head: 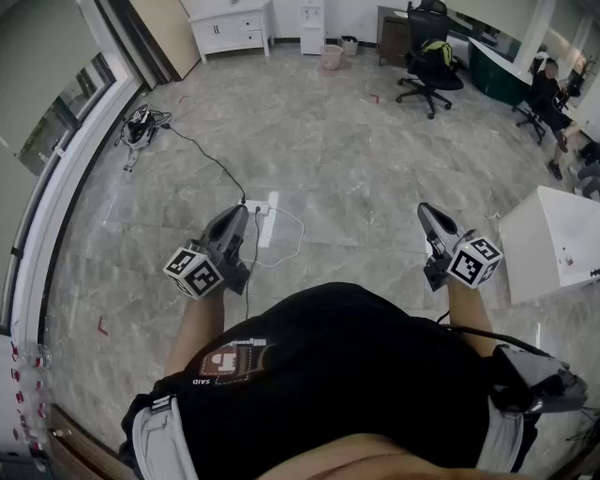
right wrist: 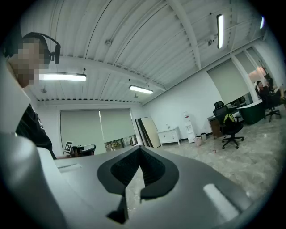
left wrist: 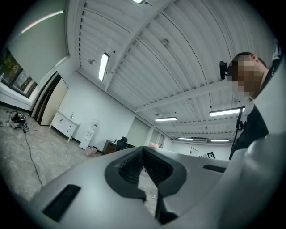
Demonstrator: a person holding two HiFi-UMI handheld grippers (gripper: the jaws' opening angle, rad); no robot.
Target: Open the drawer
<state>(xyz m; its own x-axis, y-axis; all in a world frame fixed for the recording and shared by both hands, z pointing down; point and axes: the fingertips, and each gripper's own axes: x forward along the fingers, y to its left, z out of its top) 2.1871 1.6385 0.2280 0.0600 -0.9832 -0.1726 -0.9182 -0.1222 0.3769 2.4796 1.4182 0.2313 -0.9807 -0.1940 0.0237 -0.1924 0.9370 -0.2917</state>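
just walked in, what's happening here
A person stands on an office floor, holding the left claw and the right claw out in front, roughly level. Both are shut, empty and touching nothing. No drawer is being handled yet. A white cabinet with drawers stands by the far wall, and a white unit sits close on the person's right.
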